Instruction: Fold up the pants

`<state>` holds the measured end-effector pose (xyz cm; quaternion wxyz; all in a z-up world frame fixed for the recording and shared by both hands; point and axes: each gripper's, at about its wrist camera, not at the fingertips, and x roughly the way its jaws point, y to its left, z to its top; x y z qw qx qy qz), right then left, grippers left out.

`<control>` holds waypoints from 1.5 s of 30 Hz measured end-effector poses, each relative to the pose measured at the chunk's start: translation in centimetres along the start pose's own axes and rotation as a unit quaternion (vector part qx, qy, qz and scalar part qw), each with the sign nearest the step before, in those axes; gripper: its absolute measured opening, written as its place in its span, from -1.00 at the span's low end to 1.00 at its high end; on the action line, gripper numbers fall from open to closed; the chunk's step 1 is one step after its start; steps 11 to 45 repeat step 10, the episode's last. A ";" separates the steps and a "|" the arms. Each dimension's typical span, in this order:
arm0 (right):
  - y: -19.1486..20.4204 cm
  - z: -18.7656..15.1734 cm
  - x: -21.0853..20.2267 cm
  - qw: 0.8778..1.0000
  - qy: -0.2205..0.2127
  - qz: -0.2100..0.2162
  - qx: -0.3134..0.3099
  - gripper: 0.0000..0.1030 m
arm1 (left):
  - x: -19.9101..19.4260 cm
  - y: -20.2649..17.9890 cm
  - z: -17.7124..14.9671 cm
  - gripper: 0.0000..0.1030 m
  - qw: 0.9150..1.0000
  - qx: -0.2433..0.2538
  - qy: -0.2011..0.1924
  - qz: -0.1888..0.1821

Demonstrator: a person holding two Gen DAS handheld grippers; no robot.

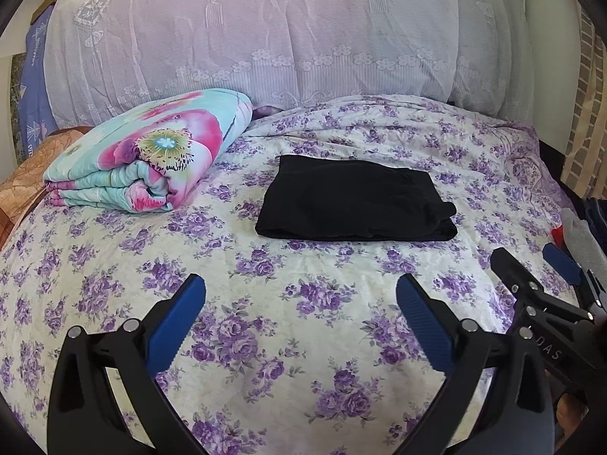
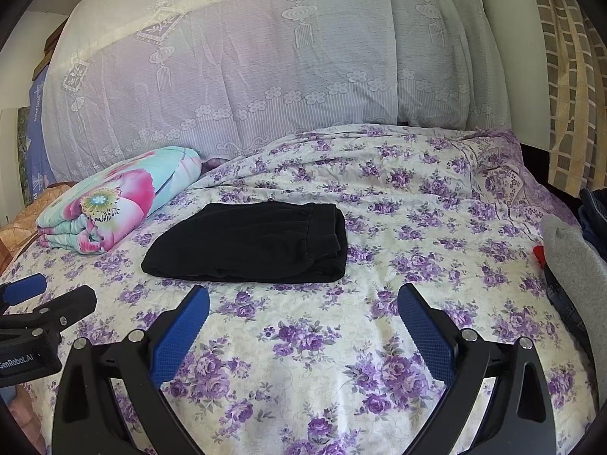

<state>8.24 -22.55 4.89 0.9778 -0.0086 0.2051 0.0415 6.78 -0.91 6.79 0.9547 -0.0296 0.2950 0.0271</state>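
The black pants [image 1: 353,199] lie folded into a compact flat rectangle on the purple-flowered bedsheet [image 1: 265,341]; they also show in the right wrist view [image 2: 250,242]. My left gripper [image 1: 301,292] is open and empty, hovering above the sheet a short way in front of the pants. My right gripper [image 2: 303,299] is open and empty too, just in front of the pants' near edge. In the left wrist view the right gripper [image 1: 531,261] shows at the right edge. In the right wrist view the left gripper [image 2: 49,290] shows at the left edge.
A folded floral quilt [image 1: 151,155] lies left of the pants. A lace-covered pile of bedding [image 1: 284,30] rises behind the bed. Grey and dark clothing [image 2: 573,261] hangs at the bed's right edge, beside a checked curtain [image 2: 569,94].
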 end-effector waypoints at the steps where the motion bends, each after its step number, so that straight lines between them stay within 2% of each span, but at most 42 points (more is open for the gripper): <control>1: 0.0 0.0 0.0 1.000 0.000 0.000 0.000 0.93 | 0.0 0.1 0.0 0.91 1.000 -0.002 0.000 0.000; 8: -0.1 0.1 0.0 1.000 0.000 0.001 -0.001 0.93 | -0.3 -1.0 -0.1 0.91 1.000 0.029 -0.002 0.002; 45: -0.1 0.1 0.0 1.000 0.000 0.001 -0.001 0.93 | -0.2 -0.9 -0.1 0.91 1.000 0.027 0.001 0.001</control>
